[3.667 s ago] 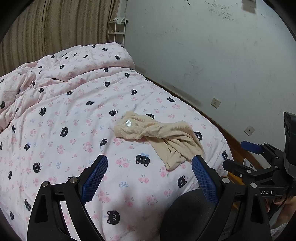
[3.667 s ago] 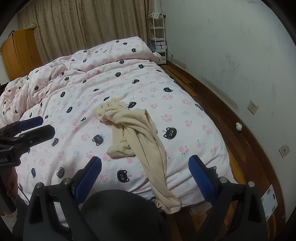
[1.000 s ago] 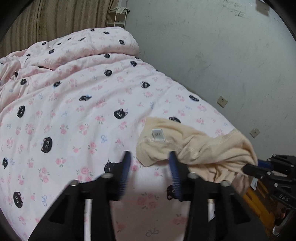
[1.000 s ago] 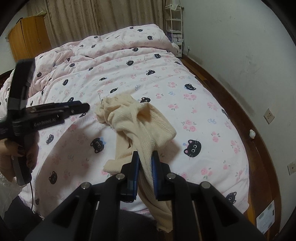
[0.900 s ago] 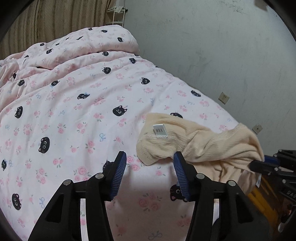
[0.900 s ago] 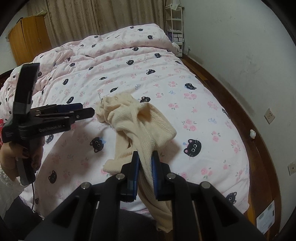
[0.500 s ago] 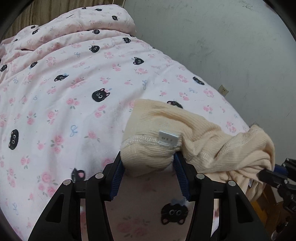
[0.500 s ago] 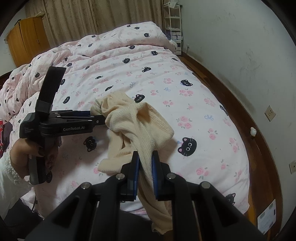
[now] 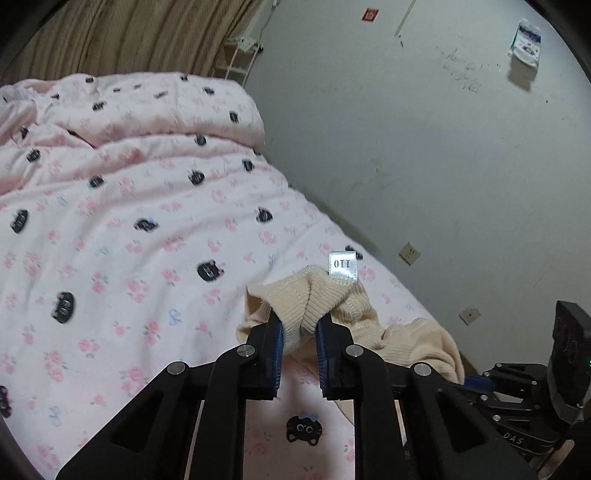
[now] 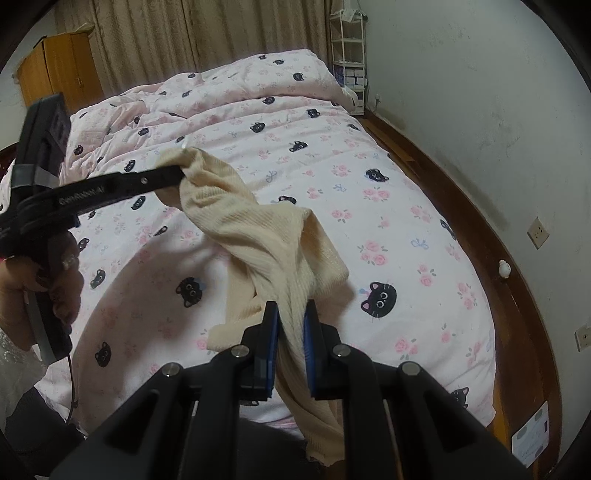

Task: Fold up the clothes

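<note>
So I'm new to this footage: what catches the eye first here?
The cream ribbed knit garment, stretched above the pink cat-print duvet between both grippers. The left gripper pinches the end with the white size tag; the right gripper clamps a bunched part nearer the bed's foot.

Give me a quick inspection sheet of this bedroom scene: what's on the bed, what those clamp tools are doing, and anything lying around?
Surface: bed with a pink cat-print duvet, rumpled toward the far end.
Job's things: one beige ribbed garment, twisted and partly lifted; a white size tag sticks up at the held end, and one end hangs over the bed's near edge.
Clutter: nothing seen on the duvet besides the garment.
Grippers: left hand-held gripper shut on the tagged end; right hand-held gripper shut on a bunched part.
Cables: a thin dark cable hangs below the person's left hand.
Surroundings: beige curtains, wooden cabinet, white shelf rack, scuffed wall with sockets, wooden floor.
</note>
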Demonstrator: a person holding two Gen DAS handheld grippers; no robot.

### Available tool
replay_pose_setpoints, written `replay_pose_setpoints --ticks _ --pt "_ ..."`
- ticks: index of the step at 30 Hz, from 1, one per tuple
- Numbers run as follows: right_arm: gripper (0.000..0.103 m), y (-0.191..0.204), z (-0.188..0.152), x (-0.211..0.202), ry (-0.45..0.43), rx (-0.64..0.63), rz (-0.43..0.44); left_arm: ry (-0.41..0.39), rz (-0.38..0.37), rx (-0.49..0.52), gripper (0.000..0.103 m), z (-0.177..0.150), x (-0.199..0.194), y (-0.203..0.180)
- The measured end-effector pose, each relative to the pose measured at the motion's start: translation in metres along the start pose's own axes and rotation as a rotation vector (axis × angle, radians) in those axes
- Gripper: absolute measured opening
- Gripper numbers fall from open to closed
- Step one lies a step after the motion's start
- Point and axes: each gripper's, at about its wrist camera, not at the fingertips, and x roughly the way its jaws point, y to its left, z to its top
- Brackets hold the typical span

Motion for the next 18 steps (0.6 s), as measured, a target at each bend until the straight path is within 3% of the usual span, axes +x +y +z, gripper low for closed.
replay_pose_setpoints --ticks 7,12,18 --pt "0.013 0.053 0.009 -0.026 -0.048 -0.1 0.111 -0.128 0.087 -0.03 0.011 -0.004 -0.095 0.018" --pt "0.013 0.098 0.016 -0.043 -0.079 -0.186 0.212 -0.202 0.195 -0.048 0.011 -0.029 -0.181 0.033" --pt "0.013 0.157 0.021 -0.056 -0.093 -0.29 0.334 -0.228 0.361 -0.091 0.011 -0.069 -0.259 0.057"
